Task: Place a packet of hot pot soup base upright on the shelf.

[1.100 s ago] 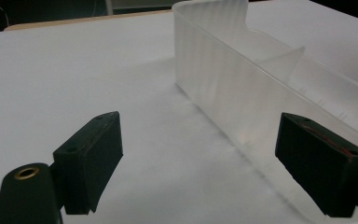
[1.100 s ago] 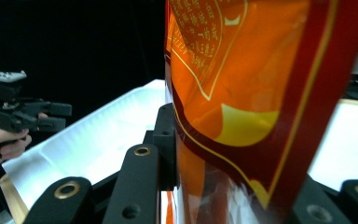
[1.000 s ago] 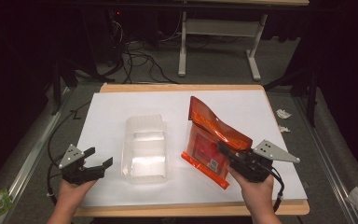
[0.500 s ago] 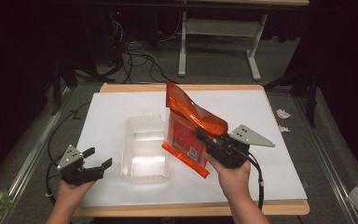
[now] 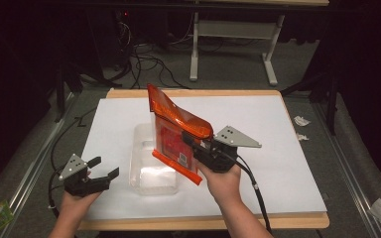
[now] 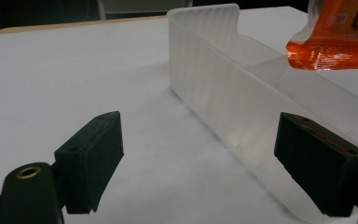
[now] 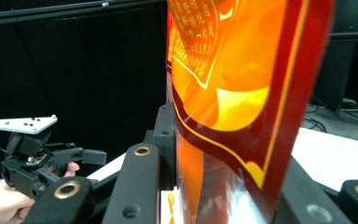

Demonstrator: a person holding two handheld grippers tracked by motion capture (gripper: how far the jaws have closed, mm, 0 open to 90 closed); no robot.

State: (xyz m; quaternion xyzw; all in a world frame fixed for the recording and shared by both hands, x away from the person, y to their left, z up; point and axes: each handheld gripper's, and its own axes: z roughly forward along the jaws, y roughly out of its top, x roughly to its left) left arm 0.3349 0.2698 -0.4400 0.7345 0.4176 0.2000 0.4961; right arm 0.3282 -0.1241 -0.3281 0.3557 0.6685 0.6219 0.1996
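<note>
While working outward from the front edge, note first the left tongs [image 5: 104, 167], parked low on the bench [image 5: 287, 148] in the left hand [image 5: 77, 203], jaws wide apart and gripping nothing. Aimed at the near long wall of the clear plastic tub [image 5: 154, 176], likely so as to steady that light tub against a nudge. Just beyond, find the tub itself, lying open-topped and seemingly empty in mid-bench, ready to receive. Above its right side, see the orange snack packet [image 5: 173, 134], lifted clear of the bench and tilted, bottom seam lowest, hanging over the tub rim rather than inside. Pinched on the packet's right edge: the right tongs [image 5: 191, 145], jaws closed on the foil, carried by the right hand [image 5: 221, 183]. Edge grip chosen, presumably, to leave the packet's body free to slide down between the walls. Judged as mid-carry, packet not yet lowered in. Farther off, bare white bench, then floor with cables [image 5: 144, 54] and a grey desk frame [image 5: 268, 64].
</note>
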